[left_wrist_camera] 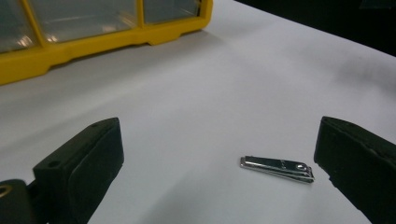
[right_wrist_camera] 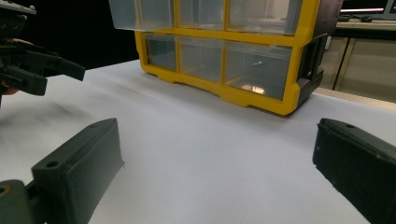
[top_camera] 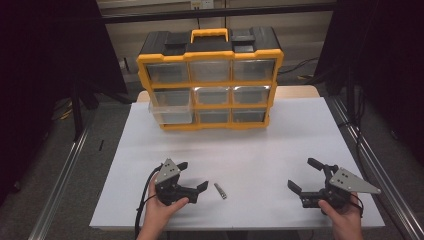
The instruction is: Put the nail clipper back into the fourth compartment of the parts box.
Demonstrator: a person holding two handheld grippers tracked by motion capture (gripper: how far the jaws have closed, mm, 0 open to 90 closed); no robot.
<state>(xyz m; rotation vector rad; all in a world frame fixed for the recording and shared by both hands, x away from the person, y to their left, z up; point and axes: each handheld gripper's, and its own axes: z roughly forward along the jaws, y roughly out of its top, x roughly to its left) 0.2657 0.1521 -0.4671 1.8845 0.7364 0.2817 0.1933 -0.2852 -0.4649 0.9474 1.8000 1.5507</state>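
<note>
Nail clipper (left_wrist_camera: 277,168) lies flat on the white table (top_camera: 260,150), just beside the released left gripper (top_camera: 193,176), inside its right jaw, long axis crossing the gap; right gripper (top_camera: 305,175), also spread, sits well apart.

Dim room w/ dark edges, soft shadows on table (top_camera: 280,140), close-ups slightly blurry.

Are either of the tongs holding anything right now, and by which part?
Nothing is held. Both the left tongs and right tongs are open and empty; the nail clipper lies loose on the table.
</note>
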